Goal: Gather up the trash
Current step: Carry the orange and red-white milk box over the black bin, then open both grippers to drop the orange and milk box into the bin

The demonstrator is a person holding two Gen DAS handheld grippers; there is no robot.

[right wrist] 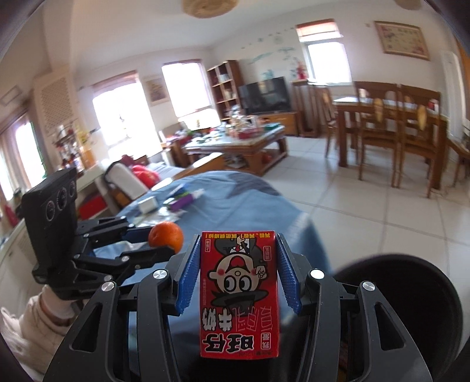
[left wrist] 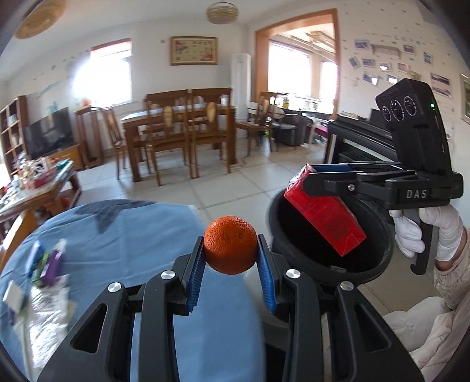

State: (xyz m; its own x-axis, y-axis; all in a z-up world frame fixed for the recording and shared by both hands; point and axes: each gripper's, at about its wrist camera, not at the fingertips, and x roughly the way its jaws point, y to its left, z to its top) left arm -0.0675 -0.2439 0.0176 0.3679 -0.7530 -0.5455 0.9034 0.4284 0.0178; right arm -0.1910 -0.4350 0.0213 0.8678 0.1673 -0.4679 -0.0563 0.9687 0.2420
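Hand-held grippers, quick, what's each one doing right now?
Left hand-held gripper: closed on the orange.
Right hand-held gripper: closed on the red milk carton, by the black bin.

This is a home, an open living and dining room. A wooden dining table (left wrist: 176,117) with matching chairs (left wrist: 169,132) stands on a pale tiled floor (left wrist: 235,182). A flat television (right wrist: 265,95) sits on a low cabinet beside a bookshelf (right wrist: 224,85), and a cluttered coffee table (right wrist: 243,144) stands before it. A framed picture (left wrist: 194,50) and family photos (left wrist: 384,66) hang on the walls, a woven lamp (left wrist: 221,12) hangs from the ceiling, and daylight comes through several windows (right wrist: 188,85).
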